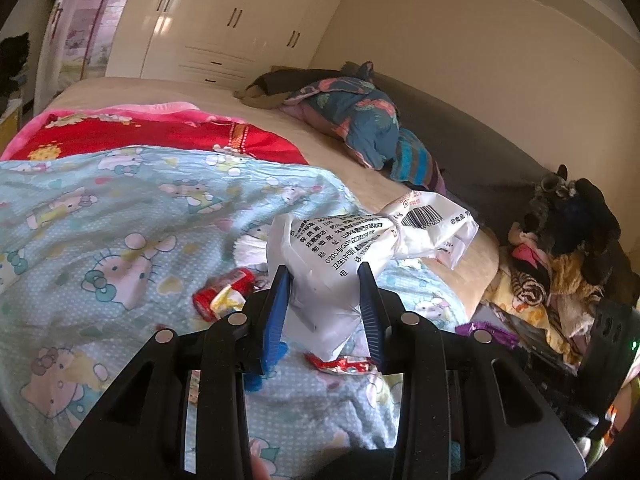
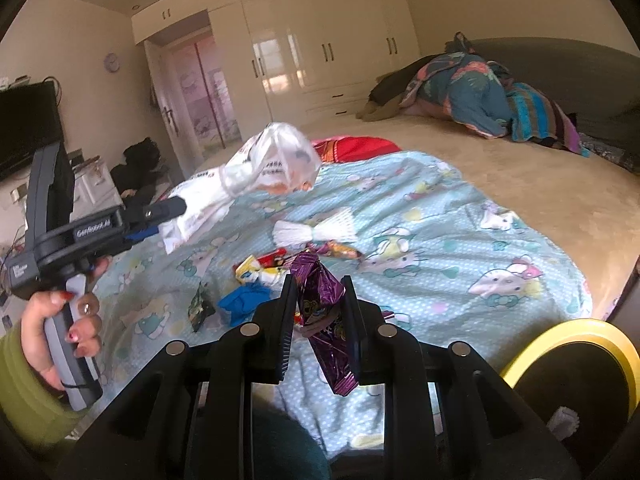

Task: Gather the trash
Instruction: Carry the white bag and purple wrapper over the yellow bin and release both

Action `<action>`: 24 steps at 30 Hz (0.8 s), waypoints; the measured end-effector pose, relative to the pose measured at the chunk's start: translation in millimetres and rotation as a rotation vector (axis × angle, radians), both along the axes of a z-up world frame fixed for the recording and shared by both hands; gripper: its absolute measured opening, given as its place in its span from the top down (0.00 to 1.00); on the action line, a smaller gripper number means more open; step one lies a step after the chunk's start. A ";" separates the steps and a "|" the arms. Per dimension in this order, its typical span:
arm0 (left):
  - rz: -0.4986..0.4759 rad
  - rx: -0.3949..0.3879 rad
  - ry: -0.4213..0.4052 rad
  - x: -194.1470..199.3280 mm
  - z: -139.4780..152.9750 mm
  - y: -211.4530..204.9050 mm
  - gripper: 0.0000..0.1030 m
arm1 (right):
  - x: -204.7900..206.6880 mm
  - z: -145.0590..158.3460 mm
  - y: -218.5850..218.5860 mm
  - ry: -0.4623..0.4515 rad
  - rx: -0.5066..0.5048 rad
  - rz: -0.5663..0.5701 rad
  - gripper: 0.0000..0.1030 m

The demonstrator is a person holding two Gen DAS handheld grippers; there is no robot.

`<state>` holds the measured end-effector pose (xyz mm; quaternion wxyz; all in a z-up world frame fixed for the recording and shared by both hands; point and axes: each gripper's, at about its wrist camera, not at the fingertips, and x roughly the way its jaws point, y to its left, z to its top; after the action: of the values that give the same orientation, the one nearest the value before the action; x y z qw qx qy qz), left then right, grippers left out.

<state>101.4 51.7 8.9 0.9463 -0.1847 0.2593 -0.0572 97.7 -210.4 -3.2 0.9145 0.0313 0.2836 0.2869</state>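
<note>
My left gripper (image 1: 325,271) is shut on a white printed plastic bag (image 1: 360,248) and holds it above the light blue cartoon sheet (image 1: 120,220); gripper and bag also show in the right wrist view (image 2: 256,176). My right gripper (image 2: 318,284) is shut on a purple foil wrapper (image 2: 324,312) above the sheet. Loose trash lies on the sheet: red and yellow wrappers (image 2: 264,266), a blue crumpled piece (image 2: 242,304), a dark green wrapper (image 2: 201,307), a white pleated paper (image 2: 316,232). In the left wrist view red wrappers (image 1: 224,292) lie under the bag.
A yellow-rimmed bin (image 2: 576,364) stands at the lower right beside the bed. Bundled quilts (image 2: 480,92) lie at the far side of the bed. Clothes are piled (image 1: 560,264) beside the bed. White wardrobes (image 2: 320,40) and a TV (image 2: 28,124) line the walls.
</note>
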 end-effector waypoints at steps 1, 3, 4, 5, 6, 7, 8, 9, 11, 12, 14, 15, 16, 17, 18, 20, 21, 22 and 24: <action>-0.008 0.003 -0.001 -0.6 0.4 -3.2 0.73 | -0.2 1.2 -3.9 -0.002 0.004 -0.010 0.79; -0.018 0.005 -0.002 -0.8 0.8 -7.1 0.73 | -1.0 3.7 -11.5 -0.005 0.012 -0.026 0.79; -0.022 0.007 -0.002 -0.5 1.0 -9.0 0.73 | -1.5 4.5 -14.2 -0.008 0.014 -0.034 0.79; -0.026 0.008 -0.002 -0.7 1.2 -10.7 0.73 | -2.0 5.5 -17.2 -0.010 0.017 -0.041 0.79; -0.033 0.009 -0.003 -1.1 1.5 -13.2 0.73 | -2.8 6.7 -21.6 -0.012 0.021 -0.051 0.79; -0.037 0.011 -0.003 -1.2 1.5 -14.9 0.73 | -3.3 7.6 -25.8 -0.014 0.024 -0.060 0.79; -0.043 0.013 -0.003 -1.4 1.9 -17.3 0.73 | -4.0 8.7 -29.4 -0.017 0.027 -0.070 0.79; -0.050 0.016 -0.003 -1.6 2.0 -20.4 0.73 | -4.6 10.1 -35.3 -0.019 0.032 -0.084 0.79; -0.062 0.018 -0.002 -2.5 2.3 -24.8 0.73 | -5.4 11.9 -43.6 -0.022 0.039 -0.109 0.79; -0.068 0.019 -0.001 -2.3 2.2 -27.3 0.73 | -5.1 12.2 -47.9 -0.023 0.041 -0.117 0.79; -0.083 0.025 0.001 -2.3 1.7 -34.1 0.73 | -5.6 13.6 -56.8 -0.024 0.045 -0.139 0.79; -0.090 0.026 0.003 -2.3 1.2 -37.4 0.73 | -6.4 14.8 -62.5 -0.026 0.048 -0.154 0.79; -0.100 0.027 0.005 -2.4 0.6 -41.4 0.73 | -6.7 15.3 -67.1 -0.025 0.052 -0.164 0.79; -0.109 0.029 0.007 -2.7 -0.1 -45.2 0.73 | -7.0 15.7 -71.8 -0.026 0.054 -0.176 0.79; -0.117 0.032 0.009 -2.7 -0.7 -48.6 0.73 | -6.8 15.8 -74.2 -0.026 0.054 -0.185 0.79; -0.136 0.040 0.012 -2.8 -2.1 -56.1 0.73 | -7.8 16.0 -80.6 -0.029 0.055 -0.202 0.79; -0.144 0.042 0.013 -2.8 -2.7 -59.1 0.73 | -8.4 16.3 -85.7 -0.029 0.059 -0.215 0.79; -0.153 0.046 0.015 -2.9 -3.2 -63.0 0.73 | -9.6 16.3 -89.5 -0.029 0.061 -0.223 0.79; -0.173 0.052 0.018 -3.0 -4.4 -70.3 0.73 | -10.6 16.7 -97.8 -0.030 0.065 -0.241 0.79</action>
<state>98.3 -18.6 4.4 0.9399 -0.1374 0.2842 -0.1301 87.1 -308.2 13.5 0.9449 0.0906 0.2546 0.1846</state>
